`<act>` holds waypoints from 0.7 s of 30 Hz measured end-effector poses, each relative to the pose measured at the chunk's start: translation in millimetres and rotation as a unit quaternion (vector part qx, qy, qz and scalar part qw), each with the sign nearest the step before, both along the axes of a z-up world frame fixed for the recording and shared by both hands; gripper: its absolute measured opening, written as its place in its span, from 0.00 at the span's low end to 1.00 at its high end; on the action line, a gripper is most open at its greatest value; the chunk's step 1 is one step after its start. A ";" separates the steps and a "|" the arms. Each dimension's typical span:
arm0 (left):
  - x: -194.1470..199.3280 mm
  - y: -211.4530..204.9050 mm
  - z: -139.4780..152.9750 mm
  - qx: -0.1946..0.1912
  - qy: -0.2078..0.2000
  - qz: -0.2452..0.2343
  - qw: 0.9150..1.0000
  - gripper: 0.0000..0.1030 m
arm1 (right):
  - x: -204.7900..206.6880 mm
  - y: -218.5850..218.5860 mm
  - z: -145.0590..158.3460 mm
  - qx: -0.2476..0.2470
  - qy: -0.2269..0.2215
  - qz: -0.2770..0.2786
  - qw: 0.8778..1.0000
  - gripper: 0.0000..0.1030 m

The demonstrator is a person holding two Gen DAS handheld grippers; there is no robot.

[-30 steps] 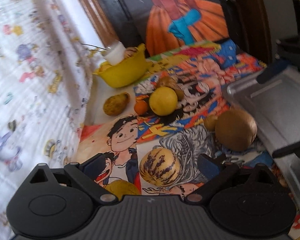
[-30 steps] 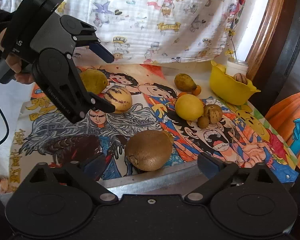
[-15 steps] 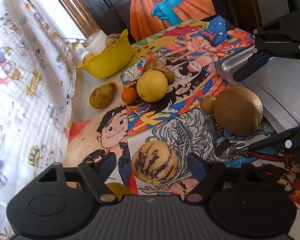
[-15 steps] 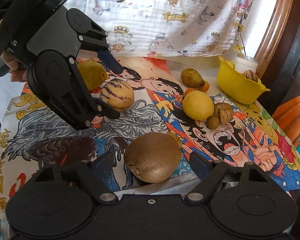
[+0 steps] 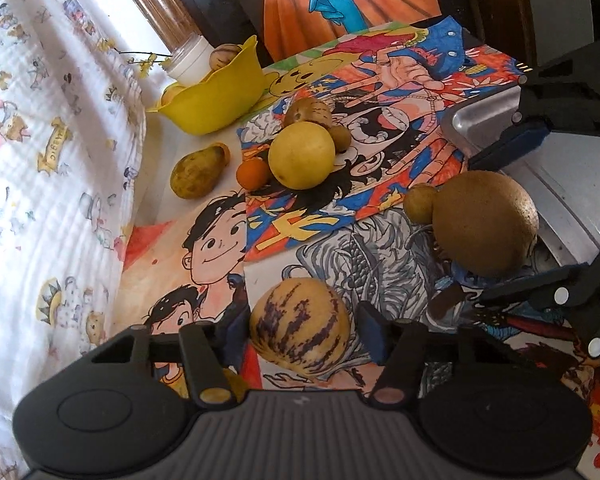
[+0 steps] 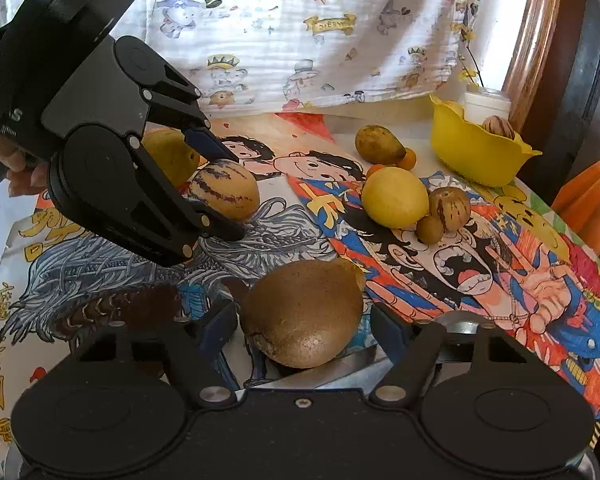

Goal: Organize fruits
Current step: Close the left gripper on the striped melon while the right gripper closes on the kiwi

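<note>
left gripper (image 5: 300, 330) closing around striped melon (image 5: 299, 323); right gripper (image 6: 304, 326) closing around brown fruit (image 6: 303, 312). pad contact cannot be confirmed on either. brown fruit sits at tray (image 5: 572, 184) edge, melon well clear of it. risk: round skins squirt out of narrowing jaws, rolling into lemon (image 6: 394, 197). right view shows left gripper's far finger (image 6: 204, 142) over melon; left view shows tray floor.

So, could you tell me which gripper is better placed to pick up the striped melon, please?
Left. The left gripper has its closing jaws around the striped melon; the right gripper straddles the brown fruit.
</note>
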State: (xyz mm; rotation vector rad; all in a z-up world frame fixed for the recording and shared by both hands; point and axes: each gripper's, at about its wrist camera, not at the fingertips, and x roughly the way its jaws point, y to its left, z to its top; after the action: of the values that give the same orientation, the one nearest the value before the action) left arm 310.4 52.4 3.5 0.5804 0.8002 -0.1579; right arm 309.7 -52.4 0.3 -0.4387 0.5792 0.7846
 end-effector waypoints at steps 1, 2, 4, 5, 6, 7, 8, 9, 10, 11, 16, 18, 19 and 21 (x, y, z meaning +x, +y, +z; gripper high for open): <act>-0.2 -1.0 -0.6 0.004 -0.002 0.001 1.000 0.57 | 0.7 -0.5 -0.1 0.003 0.002 -0.001 1.000 0.70; -0.2 -1.7 -1.1 0.009 -0.004 0.002 1.000 0.55 | 1.2 -0.5 -0.3 0.004 0.004 -0.003 1.000 0.69; 0.9 -2.0 -1.1 0.008 -0.005 0.007 1.000 0.55 | 3.3 -1.0 -0.8 0.008 0.009 -0.005 1.000 0.68; 0.8 -2.1 -1.1 0.007 -0.006 0.008 1.000 0.55 | 4.3 -1.0 -0.9 0.010 0.012 -0.005 1.000 0.67; 1.0 -2.6 -1.3 0.008 -0.007 0.009 1.000 0.55 | 5.0 -1.2 -1.0 0.013 0.015 -0.005 1.000 0.67; 0.8 -2.9 -1.4 0.007 -0.008 0.011 1.000 0.55 | 5.2 -1.2 -1.1 0.014 0.016 -0.005 1.000 0.66; 0.8 -2.7 -1.2 0.005 -0.009 0.014 1.000 0.54 | 5.5 -1.3 -1.3 0.015 0.017 -0.005 1.000 0.66; 1.0 -2.1 -0.8 0.001 -0.009 0.018 1.000 0.54 | 6.2 -1.2 -1.9 0.017 0.019 -0.005 1.000 0.66; 1.0 -1.2 0.1 -0.005 -0.009 0.022 1.000 0.54 | 7.6 -1.2 -2.6 0.019 0.022 -0.006 1.000 0.66; 1.4 -0.2 0.8 -0.012 -0.008 0.027 1.000 0.54 | 9.1 -1.5 -3.0 0.021 0.026 -0.007 0.999 0.66; -2.0 5.0 4.6 -0.051 -0.010 0.050 0.997 0.54 | 9.1 -2.5 -4.2 0.034 0.027 -0.007 0.999 0.64; -4.3 6.5 5.8 -0.066 -0.013 0.059 0.996 0.54 | 7.8 -3.2 -4.9 0.035 0.022 -0.005 0.999 0.63; -5.4 7.8 6.6 -0.076 -0.014 0.064 0.995 0.54 | 7.4 -3.8 -5.1 0.037 0.021 -0.005 0.999 0.63; -7.9 10.2 8.0 -0.095 -0.015 0.073 0.993 0.54 | 6.6 -5.3 -5.5 0.044 0.020 -0.003 0.999 0.63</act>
State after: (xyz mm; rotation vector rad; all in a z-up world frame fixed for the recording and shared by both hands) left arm 302.5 62.6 11.5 0.3430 0.7859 -0.0888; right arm 316.3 -57.6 -5.2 -0.3399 0.5800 0.8109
